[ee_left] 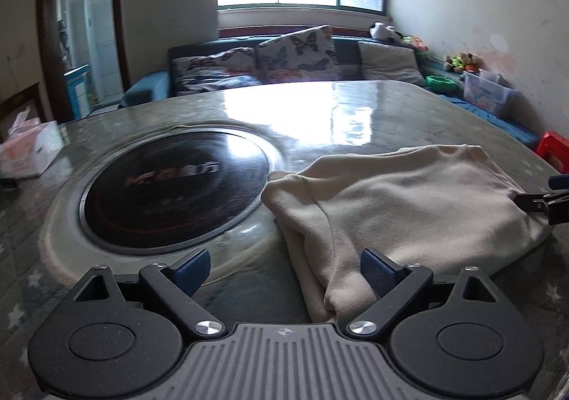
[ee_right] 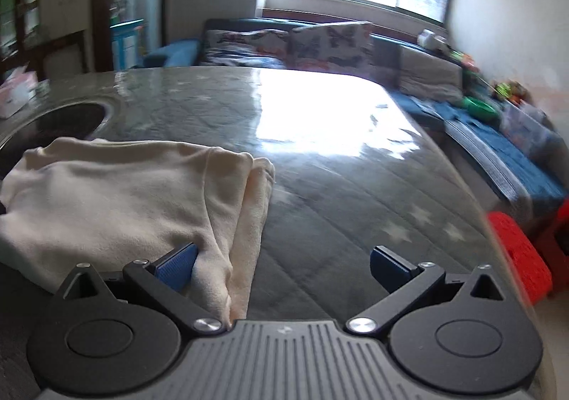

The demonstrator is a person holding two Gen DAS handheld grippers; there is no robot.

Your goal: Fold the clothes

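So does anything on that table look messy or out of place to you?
Only slightly. The cream garment is folded into a loose bundle whose layers don't line up: in the right wrist view an under-layer sticks out past its right edge. Its far corner nearly reaches the round black cooktop. Nothing looks spilled or damaged.

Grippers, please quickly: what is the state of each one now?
Left gripper: open, holding nothing, at the cream garment's near edge.
Right gripper: open, holding nothing, at the garment's other side.
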